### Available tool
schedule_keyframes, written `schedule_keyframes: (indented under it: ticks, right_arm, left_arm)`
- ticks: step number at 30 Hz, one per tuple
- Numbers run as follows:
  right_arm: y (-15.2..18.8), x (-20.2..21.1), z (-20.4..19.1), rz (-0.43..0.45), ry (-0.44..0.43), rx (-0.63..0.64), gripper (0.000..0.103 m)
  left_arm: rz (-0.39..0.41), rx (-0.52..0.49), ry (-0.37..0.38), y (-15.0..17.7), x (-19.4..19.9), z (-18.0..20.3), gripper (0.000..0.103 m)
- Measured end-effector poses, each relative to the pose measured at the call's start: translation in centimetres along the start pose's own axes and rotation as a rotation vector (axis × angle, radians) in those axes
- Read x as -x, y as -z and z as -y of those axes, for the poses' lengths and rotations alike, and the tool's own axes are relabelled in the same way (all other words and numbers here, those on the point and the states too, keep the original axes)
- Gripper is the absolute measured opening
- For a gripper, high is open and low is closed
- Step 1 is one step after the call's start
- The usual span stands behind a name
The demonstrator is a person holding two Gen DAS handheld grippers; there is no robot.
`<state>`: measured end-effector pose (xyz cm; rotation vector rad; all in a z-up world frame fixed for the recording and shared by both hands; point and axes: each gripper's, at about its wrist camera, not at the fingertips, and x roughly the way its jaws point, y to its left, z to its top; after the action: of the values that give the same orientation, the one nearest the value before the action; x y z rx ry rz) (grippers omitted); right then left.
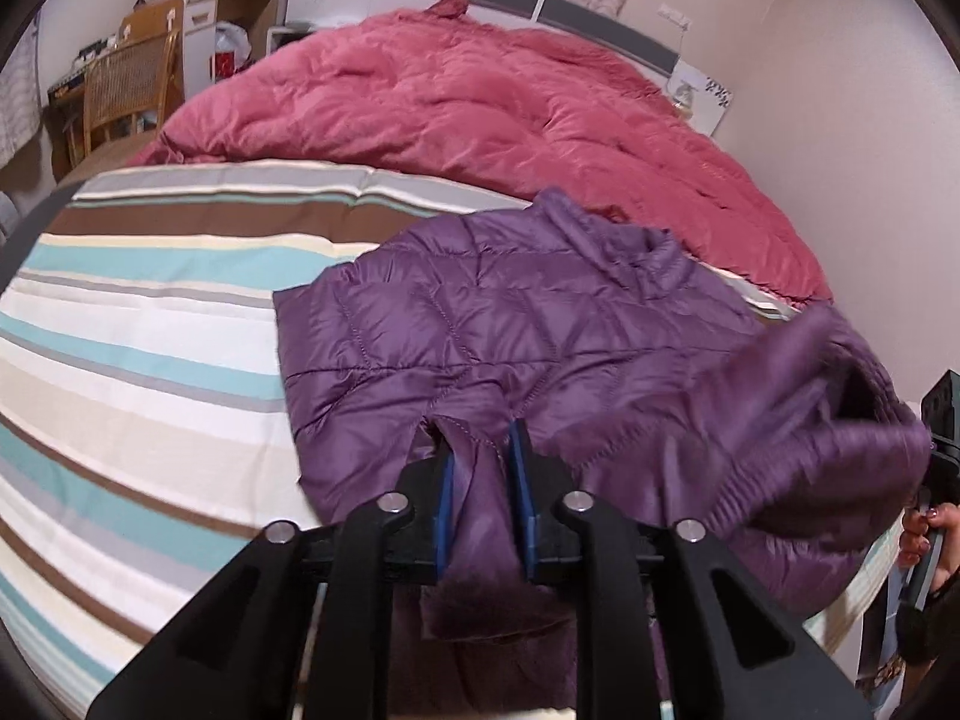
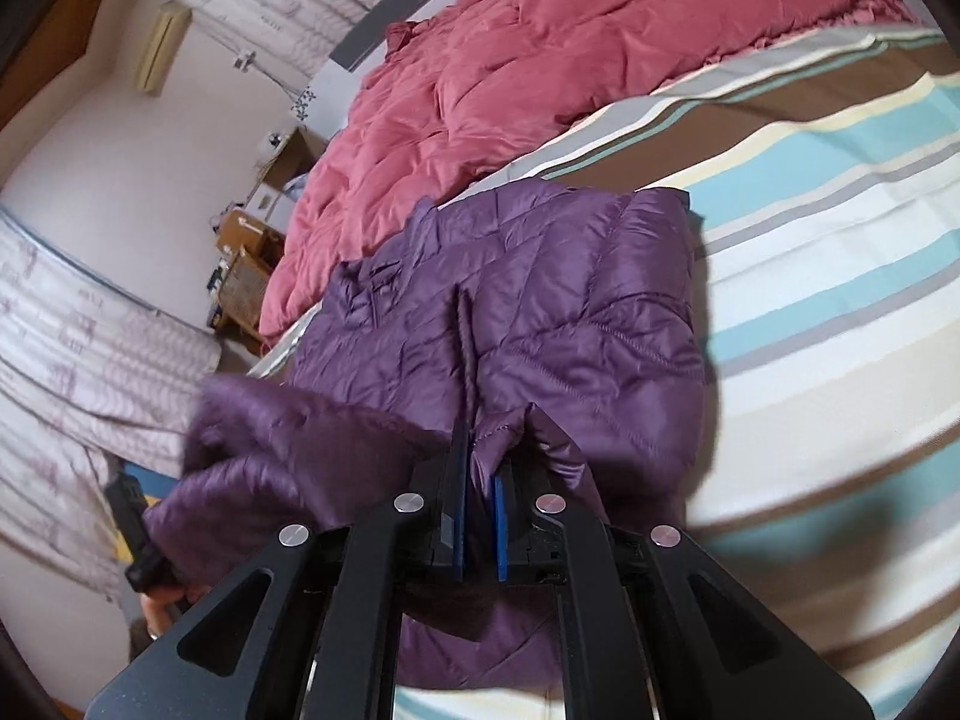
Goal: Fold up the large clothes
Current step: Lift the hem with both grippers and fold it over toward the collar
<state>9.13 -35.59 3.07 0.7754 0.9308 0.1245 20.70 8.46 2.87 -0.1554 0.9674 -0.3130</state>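
While the bed with its striped sheet takes most of the room, a pink quilt lies bunched at its far end, near the headboard. Just in front of the quilt, at the near corner of the bed, lies the purple padded jacket, spread on the sheet with its collar toward the quilt and its near part lifted off the sheet. The left gripper has its jaws closed on a fold of the jacket's near edge, and the right gripper has its jaws closed on another bunch of the same cloth. Between them one sleeve hangs loose and looks blurred. I think the step in hand is the first fold: both ends of the near edge are gripped and raised. The next move probably calls for both hands to carry this edge together toward the collar, keeping it level, so that the sleeve goes inside and the slippery cloth does not slide out.
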Motion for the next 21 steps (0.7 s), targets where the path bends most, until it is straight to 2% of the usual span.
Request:
schedule_keyframes:
  ticks: [2,3,6,7,8,10,11,12,13,16,21]
  right_arm:
    - [-0.4,-0.6,1.1,0.008,-0.018,-0.045,0.015]
    - [-0.6,-0.7,1.8,0.017,-0.04,-0.075,0.02]
    - [-0.8,-1.0,3.3,0.04,-0.092,-0.136,0.03]
    - [-0.8,-1.0,3.5,0.045,-0.105,-0.136,0.032]
    - [-0.7,-0.8,3.6,0.057,-0.112,-0.125,0.037]
    - [-0.6,-0.1,3.5,0.086,-0.115,-0.092,0.052]
    - [-0.6,0.6,3.4,0.12,-0.108,-0.069,0.068]
    - [-0.6,1.2,3.3,0.152,-0.093,-0.046,0.074]
    - [-0.5,1.9,3.1,0.183,-0.085,-0.009,0.074]
    - [-0.8,2.1,2.5,0.168,-0.055,0.079,0.074]
    - [-0.8,0.4,0.7,0.139,0.077,0.242,0.074]
  left_arm:
    - [0.004,0.02,0.009,-0.3,-1.0,-0.4,0.036]
    - [0.012,0.044,0.023,-0.5,-1.5,-0.8,0.039]
    - [0.058,0.139,0.082,-1.0,-1.8,-2.2,0.058]
    - [0.095,0.165,0.074,-1.0,-1.5,-2.7,0.072]
    - [0.127,0.176,0.061,-1.0,-1.2,-3.0,0.082]
    - [0.227,0.208,0.056,-0.9,0.2,-4.1,0.085]
    - [0.242,0.222,0.057,-0.8,0.5,-4.5,0.086]
    - [0.249,0.227,0.063,-0.9,0.6,-4.8,0.086]
    - [0.257,0.225,0.075,-0.8,0.8,-5.0,0.087]
    - [0.267,0.18,0.1,-0.5,0.9,-4.9,0.095]
    - [0.201,0.054,0.086,-1.1,-1.0,-2.8,0.096]
